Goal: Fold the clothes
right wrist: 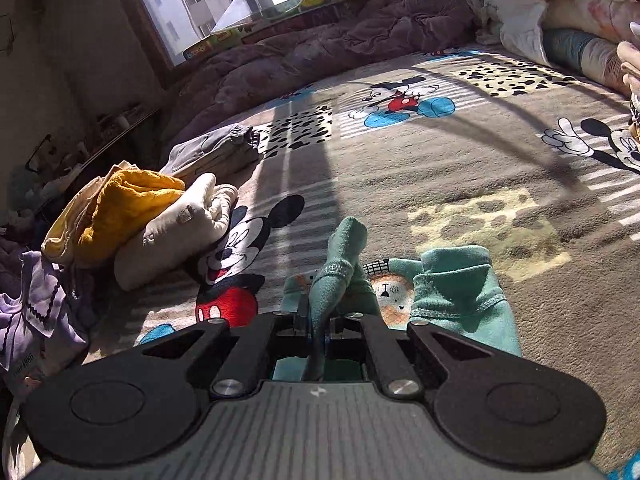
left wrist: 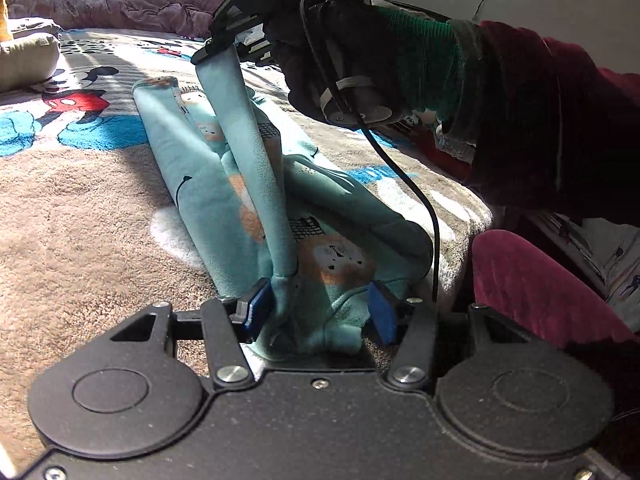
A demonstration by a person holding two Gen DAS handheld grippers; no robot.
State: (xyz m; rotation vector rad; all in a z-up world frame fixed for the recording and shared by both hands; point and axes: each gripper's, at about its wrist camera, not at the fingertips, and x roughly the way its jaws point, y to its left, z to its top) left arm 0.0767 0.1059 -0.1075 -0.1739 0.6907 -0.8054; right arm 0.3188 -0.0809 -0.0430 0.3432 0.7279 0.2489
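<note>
A teal fleece garment (left wrist: pixel 200 168) with lion prints lies lengthwise on the cartoon-print blanket (left wrist: pixel 60 208). My left gripper (left wrist: pixel 318 310) is low at its near end. Its blue pads (left wrist: pixel 256 308) stand apart with bunched cloth between them, and the right pad's face is bare. A narrow strip of the garment (left wrist: pixel 256 168) runs taut from there up to my right gripper (left wrist: pixel 202 54), held in a gloved hand and shut on the strip's end. In the right wrist view the strip (right wrist: pixel 340 264) sticks out of the closed right gripper (right wrist: pixel 316 320), above the garment (right wrist: pixel 456 292).
A heap of yellow and cream clothes (right wrist: pixel 132 216) and a folded grey piece (right wrist: pixel 212 152) lie left on the bed. Lilac clothing (right wrist: pixel 36 312) sits at the left edge. A purple quilt (right wrist: pixel 340 32) lines the window side. The person's red-clad knee (left wrist: pixel 532 280) is by the bed's edge.
</note>
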